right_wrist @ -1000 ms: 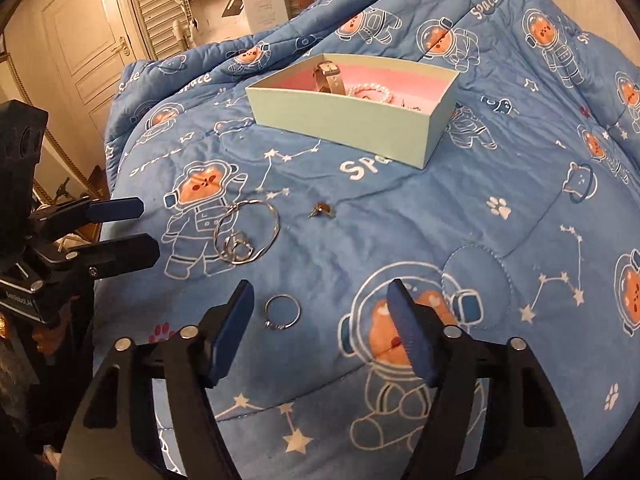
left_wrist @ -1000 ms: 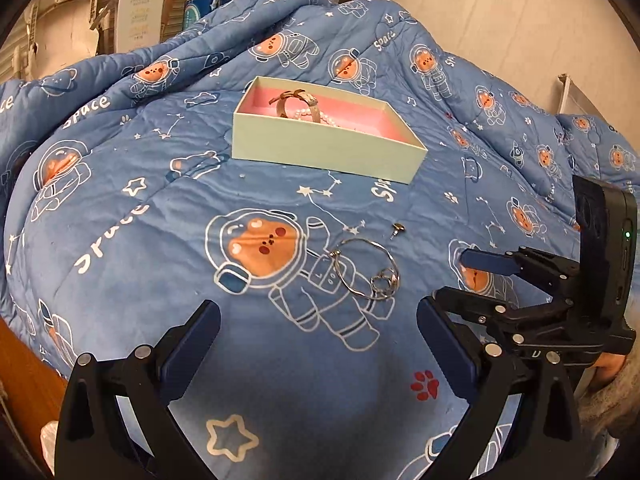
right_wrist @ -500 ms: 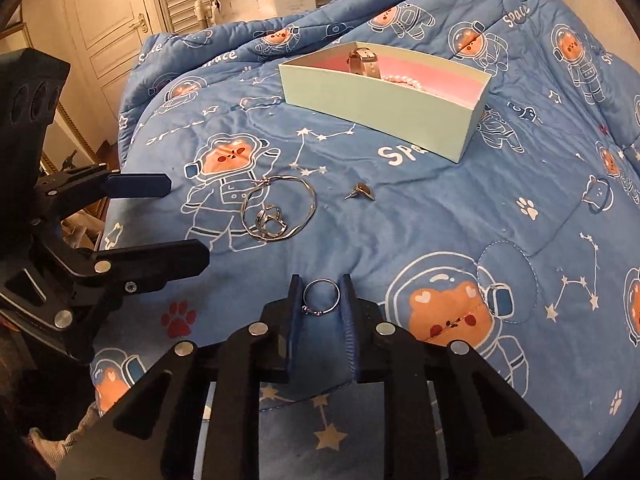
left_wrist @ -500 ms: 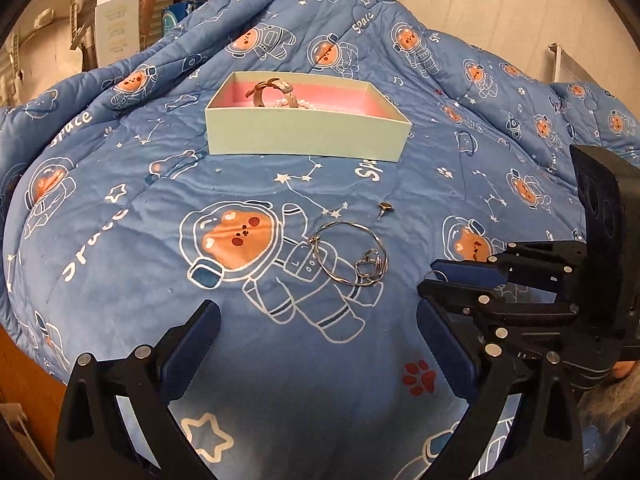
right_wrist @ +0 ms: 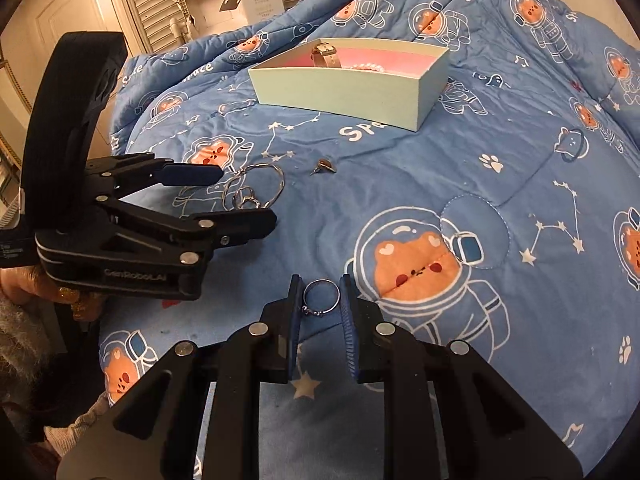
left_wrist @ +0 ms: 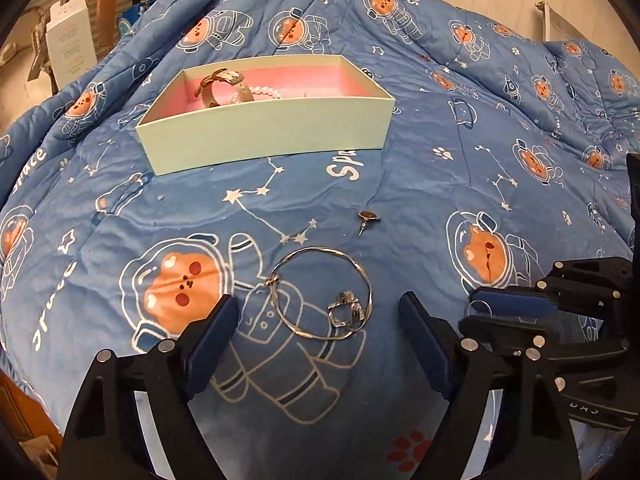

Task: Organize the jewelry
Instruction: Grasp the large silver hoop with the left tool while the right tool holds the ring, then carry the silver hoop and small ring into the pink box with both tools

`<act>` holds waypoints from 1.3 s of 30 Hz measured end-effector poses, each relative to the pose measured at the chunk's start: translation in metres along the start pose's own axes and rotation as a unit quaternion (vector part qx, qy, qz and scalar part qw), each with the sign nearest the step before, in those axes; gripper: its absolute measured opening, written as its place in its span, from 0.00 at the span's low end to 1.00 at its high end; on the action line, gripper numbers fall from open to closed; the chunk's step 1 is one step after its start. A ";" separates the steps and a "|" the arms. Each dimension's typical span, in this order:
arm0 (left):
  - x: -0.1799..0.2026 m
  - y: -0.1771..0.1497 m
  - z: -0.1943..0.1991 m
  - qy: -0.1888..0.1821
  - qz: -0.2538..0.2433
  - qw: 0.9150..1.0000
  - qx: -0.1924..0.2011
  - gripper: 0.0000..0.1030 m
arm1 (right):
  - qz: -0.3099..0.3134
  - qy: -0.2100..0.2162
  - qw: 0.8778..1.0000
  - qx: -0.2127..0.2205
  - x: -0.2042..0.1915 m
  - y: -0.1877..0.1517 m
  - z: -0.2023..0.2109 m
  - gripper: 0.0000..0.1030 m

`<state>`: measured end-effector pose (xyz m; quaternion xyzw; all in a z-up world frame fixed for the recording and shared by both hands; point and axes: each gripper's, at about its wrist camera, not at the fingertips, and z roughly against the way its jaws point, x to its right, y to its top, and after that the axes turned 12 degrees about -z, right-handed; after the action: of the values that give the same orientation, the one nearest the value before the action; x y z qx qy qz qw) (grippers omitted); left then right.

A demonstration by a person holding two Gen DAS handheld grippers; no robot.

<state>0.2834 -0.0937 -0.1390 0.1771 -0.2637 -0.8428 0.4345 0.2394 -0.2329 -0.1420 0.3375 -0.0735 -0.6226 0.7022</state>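
ring [right_wrist: 321, 297] between right claw [right_wrist: 320, 300] pads (touching)

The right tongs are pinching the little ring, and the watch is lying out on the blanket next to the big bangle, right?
Not quite. The right tongs do pinch the little ring, but the watch sits inside the box, as the left wrist view shows. Beside the bangle lies another ring.

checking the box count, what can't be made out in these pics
- Box floor: the near wall hides it in both views, so only the watch and pearl strand show.
- Ring in the right gripper: in the left view a fingertip covers most of it.
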 end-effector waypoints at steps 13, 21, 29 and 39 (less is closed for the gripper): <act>0.004 0.001 0.001 -0.003 0.004 1.000 0.014 0.50 | -0.004 -0.002 1.000 0.000 0.000 -0.001 0.000 0.19; -0.001 -0.010 0.023 -0.014 0.038 0.999 0.036 0.50 | -0.003 -0.003 1.000 0.001 0.000 -0.001 0.001 0.19; -0.007 -0.022 0.051 -0.021 0.062 0.996 0.067 0.50 | 0.002 0.013 1.000 0.015 -0.005 0.002 0.009 0.19; -0.014 -0.009 0.070 -0.024 0.060 0.993 0.096 0.50 | -0.004 0.047 0.998 0.039 -0.013 0.028 0.021 0.19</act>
<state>0.2482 -0.0574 -0.0873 0.1818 -0.3634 -0.7902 0.4587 0.2488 -0.2287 -0.1055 0.3939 -0.0628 -0.6053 0.6889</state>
